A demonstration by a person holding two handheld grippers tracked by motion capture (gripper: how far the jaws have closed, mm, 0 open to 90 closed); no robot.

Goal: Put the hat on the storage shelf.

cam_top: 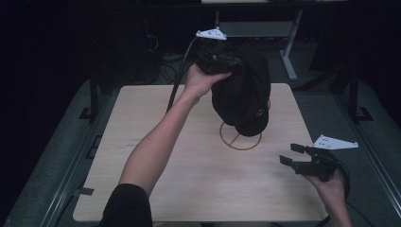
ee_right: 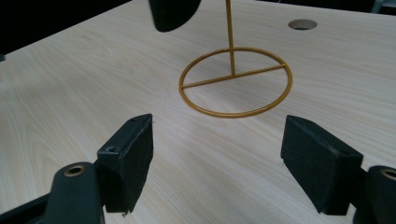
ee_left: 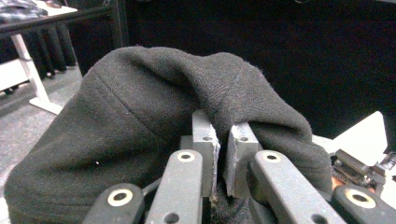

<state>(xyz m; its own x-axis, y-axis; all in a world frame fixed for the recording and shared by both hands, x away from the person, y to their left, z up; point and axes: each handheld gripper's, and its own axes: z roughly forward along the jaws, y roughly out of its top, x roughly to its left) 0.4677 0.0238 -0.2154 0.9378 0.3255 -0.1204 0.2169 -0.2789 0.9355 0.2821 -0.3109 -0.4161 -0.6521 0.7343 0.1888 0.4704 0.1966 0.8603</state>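
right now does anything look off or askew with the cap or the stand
Nothing damaged. The black cap hangs bunched and tilted from the left gripper, its fabric pinched, over the gold wire stand, which stands upright. The right gripper is open.

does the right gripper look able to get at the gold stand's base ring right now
Probably yes. The right gripper has its jaws wide open with nothing between them, and bare table lies between it and the base ring. The black cap, pinched by the left gripper, hangs above the ring, not across the approach.
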